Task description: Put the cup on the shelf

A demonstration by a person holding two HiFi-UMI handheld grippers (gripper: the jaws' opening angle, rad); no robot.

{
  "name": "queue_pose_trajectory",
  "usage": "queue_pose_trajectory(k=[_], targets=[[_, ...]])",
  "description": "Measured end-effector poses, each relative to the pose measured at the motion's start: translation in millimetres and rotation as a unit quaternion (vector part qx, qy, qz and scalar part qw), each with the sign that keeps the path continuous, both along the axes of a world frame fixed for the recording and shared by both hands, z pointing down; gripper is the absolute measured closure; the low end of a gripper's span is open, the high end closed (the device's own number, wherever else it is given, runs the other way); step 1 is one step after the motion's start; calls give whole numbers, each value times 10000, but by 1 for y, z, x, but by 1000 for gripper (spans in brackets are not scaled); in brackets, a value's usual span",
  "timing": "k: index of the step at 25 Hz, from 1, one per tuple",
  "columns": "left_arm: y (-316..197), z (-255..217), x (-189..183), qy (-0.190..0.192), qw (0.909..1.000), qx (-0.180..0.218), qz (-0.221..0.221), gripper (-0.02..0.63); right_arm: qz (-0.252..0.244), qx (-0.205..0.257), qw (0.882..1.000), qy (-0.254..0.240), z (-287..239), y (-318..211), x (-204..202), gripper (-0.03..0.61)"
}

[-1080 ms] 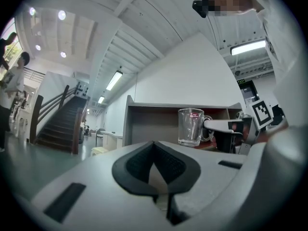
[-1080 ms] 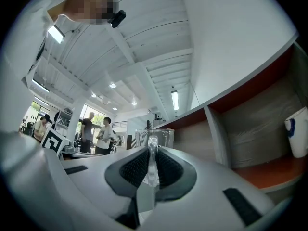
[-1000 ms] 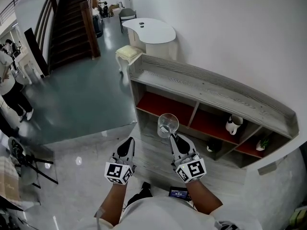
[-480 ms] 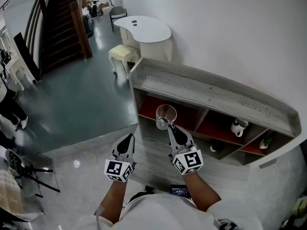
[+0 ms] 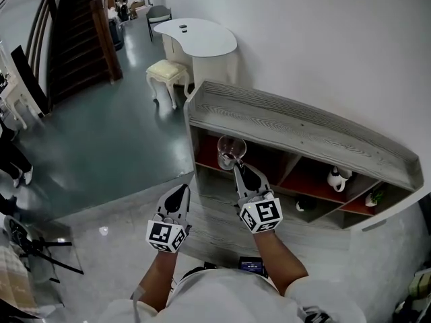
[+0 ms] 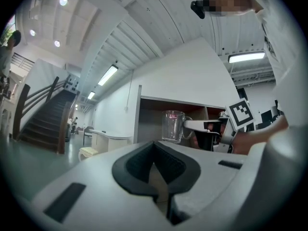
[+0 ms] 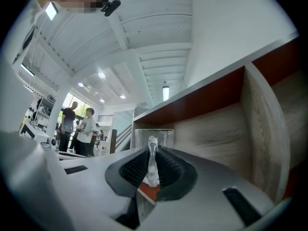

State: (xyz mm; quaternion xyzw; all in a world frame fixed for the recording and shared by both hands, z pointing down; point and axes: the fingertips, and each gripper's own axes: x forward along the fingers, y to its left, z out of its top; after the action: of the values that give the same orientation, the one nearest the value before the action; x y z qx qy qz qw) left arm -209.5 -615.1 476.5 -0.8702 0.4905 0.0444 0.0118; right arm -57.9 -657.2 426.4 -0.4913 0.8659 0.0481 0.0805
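Note:
A clear glass cup (image 5: 230,151) hangs upright in front of the left compartment of the grey wooden shelf (image 5: 296,130). My right gripper (image 5: 238,167) is shut on the cup's handle (image 7: 152,165); the cup body (image 7: 153,139) shows just beyond the jaws, facing the red-backed compartment. My left gripper (image 5: 180,192) is shut with nothing in it and sits to the left of the right one, in front of the shelf's left end. From the left gripper view the cup (image 6: 172,127) and the right gripper (image 6: 211,129) show ahead on the right.
A white pitcher (image 5: 335,177), a dark pot (image 5: 304,204) and a small plant (image 5: 374,197) stand in the shelf's right compartments. A white table (image 5: 196,38) and cream stool (image 5: 167,72) are beyond the shelf's left end. A stair (image 5: 71,29) rises far left. People (image 7: 79,129) stand behind.
Both grippers have moved forward toward the shelf. The cup has come closer to the left compartment's opening, still held by its handle.

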Motion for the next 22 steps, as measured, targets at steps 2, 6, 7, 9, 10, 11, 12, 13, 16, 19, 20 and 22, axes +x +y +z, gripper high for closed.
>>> queue_pose_trajectory(k=[2,6,7,9,10,11,12,13,16,19,20,22], targets=[[-4,1,-3,7,10000,0,12,607,2,-101,9999,32,6,-9,-4,529],[-10,2,-6,-7,10000,25,52,607,73,-246,9996,67,15,-25,-9,529],[-12,2,-8,0,10000,27,56,607,92,-274,9996,67,17,-29,-11,529],[-17,2,-11,19,10000,25,62,607,121,-350,9993,35,18,-36,-14,529],[-20,2,-12,25,10000,23,69,607,144,-391,9991,3,19,-39,-15,528],[-22,2,-13,25,10000,21,81,607,177,-423,9989,-28,19,-42,-16,529],[-25,2,-13,22,9999,19,97,607,213,-446,9988,-48,19,-45,-16,529],[-28,3,-12,19,9999,18,116,607,245,-470,9986,-54,19,-48,-17,529],[-34,3,-9,9,9998,21,193,607,307,-577,9979,-40,22,-59,-18,529],[-38,4,-7,-11,9997,18,242,607,343,-689,9970,1,26,-65,-19,528],[-39,4,-7,-15,9997,18,250,607,362,-720,9967,25,27,-66,-19,529],[-40,4,-7,-10,9997,16,255,607,395,-767,9962,70,29,-68,-20,528]])
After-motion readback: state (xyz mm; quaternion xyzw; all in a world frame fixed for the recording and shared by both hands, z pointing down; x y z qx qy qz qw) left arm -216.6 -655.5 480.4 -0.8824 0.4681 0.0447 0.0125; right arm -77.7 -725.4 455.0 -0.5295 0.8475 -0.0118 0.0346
